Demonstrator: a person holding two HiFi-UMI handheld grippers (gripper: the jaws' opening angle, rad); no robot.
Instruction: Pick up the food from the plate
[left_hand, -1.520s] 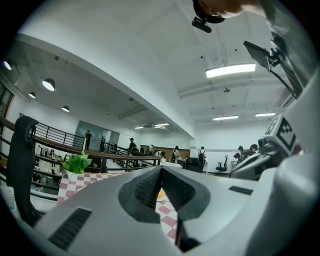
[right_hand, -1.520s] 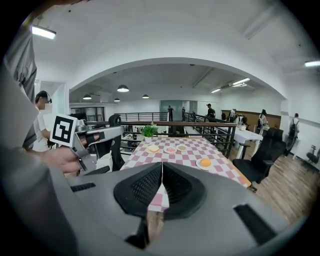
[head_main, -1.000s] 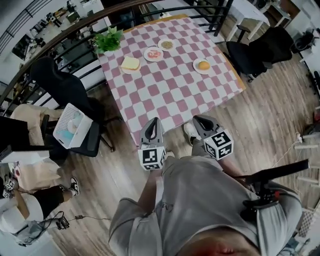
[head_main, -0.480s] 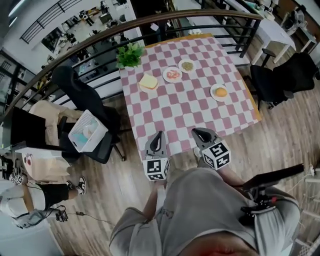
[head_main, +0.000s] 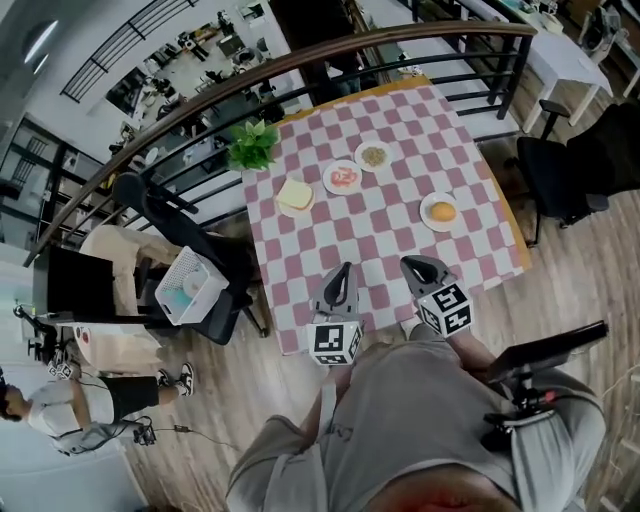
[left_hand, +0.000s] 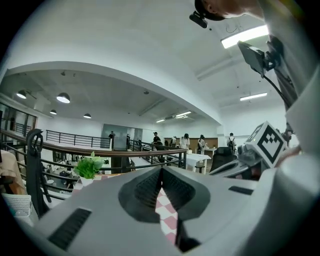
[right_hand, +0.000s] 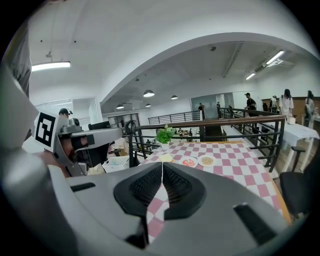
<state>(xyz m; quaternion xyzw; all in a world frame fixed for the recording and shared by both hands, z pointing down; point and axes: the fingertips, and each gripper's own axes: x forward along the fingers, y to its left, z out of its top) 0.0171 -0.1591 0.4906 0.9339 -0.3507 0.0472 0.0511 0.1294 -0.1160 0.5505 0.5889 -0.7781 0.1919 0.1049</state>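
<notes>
Left gripper (head_main: 344, 270) and right gripper (head_main: 414, 264) are hovering side by side over the near edge of the checkered table (head_main: 410, 125), each with its jaws pressing together on nothing. Food is sitting on four plates farther across the cloth, well apart from both tools: a bread slice (head_main: 295, 194), something pink (head_main: 343, 177), a brownish heap (head_main: 374, 156) and an orange bun (head_main: 441, 211), nearest the right gripper. A potted plant (head_main: 254, 145) is standing at the far left corner.

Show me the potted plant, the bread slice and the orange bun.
potted plant (head_main: 252, 146), head view, on its leaves.
bread slice (head_main: 295, 193), head view, middle of the slice.
orange bun (head_main: 442, 210), head view, top of the bun.
</notes>
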